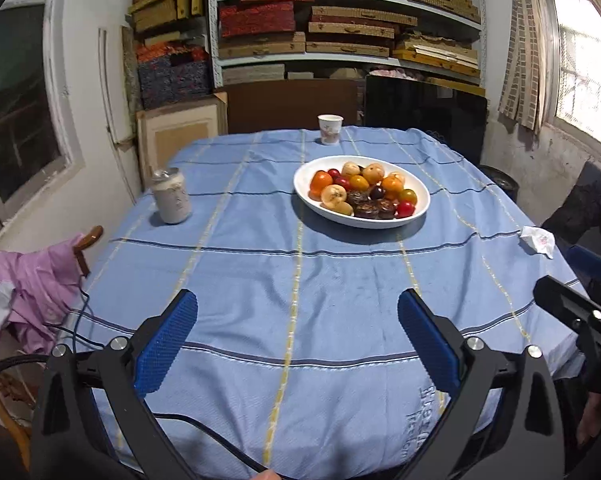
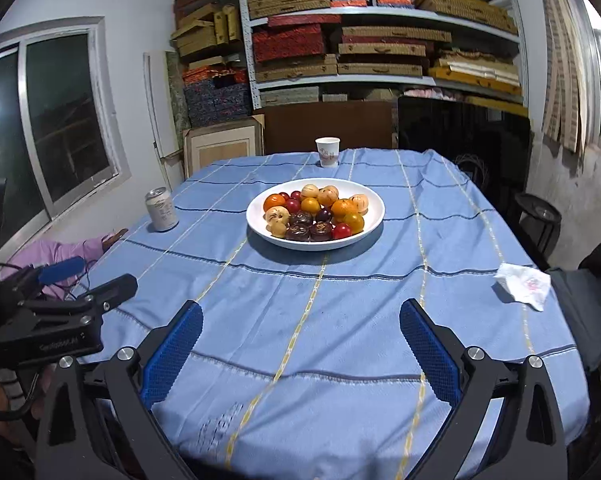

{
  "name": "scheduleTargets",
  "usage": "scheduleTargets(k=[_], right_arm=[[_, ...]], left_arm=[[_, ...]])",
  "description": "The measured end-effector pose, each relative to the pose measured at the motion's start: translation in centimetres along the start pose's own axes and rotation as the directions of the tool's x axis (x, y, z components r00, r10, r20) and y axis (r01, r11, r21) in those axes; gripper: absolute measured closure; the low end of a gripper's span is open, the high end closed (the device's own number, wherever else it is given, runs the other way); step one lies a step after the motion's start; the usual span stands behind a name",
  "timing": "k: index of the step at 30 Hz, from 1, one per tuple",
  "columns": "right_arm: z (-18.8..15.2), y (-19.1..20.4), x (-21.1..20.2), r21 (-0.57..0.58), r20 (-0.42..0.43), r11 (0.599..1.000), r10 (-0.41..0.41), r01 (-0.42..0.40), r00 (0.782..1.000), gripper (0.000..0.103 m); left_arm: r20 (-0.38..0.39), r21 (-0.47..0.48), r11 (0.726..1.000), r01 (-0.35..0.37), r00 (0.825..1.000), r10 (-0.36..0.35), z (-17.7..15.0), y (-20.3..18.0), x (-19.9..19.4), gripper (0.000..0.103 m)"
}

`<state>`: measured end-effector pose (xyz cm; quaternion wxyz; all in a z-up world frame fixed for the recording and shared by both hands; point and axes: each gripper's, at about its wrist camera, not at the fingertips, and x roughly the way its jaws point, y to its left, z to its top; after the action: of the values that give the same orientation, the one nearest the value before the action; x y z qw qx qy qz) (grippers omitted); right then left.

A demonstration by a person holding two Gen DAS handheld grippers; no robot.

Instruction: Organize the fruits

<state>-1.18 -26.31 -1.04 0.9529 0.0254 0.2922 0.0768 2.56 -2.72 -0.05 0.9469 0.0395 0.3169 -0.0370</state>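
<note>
Left wrist view: the left gripper (image 1: 296, 344) hung above the near end of the table, its blue pads spread wide with only blue striped tablecloth (image 1: 260, 280) between them. The white plate (image 1: 420, 208) sat well beyond the gripper, near the middle of the table, and carried all the fruits (image 1: 362, 194): orange, tan, yellow, red and dark brown pieces heaped together. Left of the plate, near the table edge, stood a drink can (image 1: 171, 197); behind the plate, at the far edge, stood a paper cup (image 1: 330, 129); right of the plate, by the right edge, lay a crumpled tissue (image 1: 538, 240). Right wrist view: the right gripper (image 2: 300, 344) was likewise wide open and empty, well short of the plate (image 2: 376, 216) and its fruits (image 2: 314, 214). The can (image 2: 161, 209), cup (image 2: 327, 152) and tissue (image 2: 524, 286) kept the same places around the plate. Shelves (image 2: 380, 76) of stacked flat boxes stood behind the table.
</note>
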Motion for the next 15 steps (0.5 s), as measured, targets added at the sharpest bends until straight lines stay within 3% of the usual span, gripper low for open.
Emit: scheduleTargets(k=[6,15], right_arm=[[0.0,-0.2,-1.6,0.019,0.031,1.000,-0.012,0.012,0.999,0.003],[-0.4,0.2,-1.7,0.005,0.032,1.000,0.009,-0.009,0.999,0.003]], left_arm=[[0.034,0.004,1.000,0.002,0.999,-0.002,0.1,0.1,-1.8,0.005],[-0.001,0.004,1.000,-0.005,1.000,0.005,0.4,-0.1,-1.3,0.005]])
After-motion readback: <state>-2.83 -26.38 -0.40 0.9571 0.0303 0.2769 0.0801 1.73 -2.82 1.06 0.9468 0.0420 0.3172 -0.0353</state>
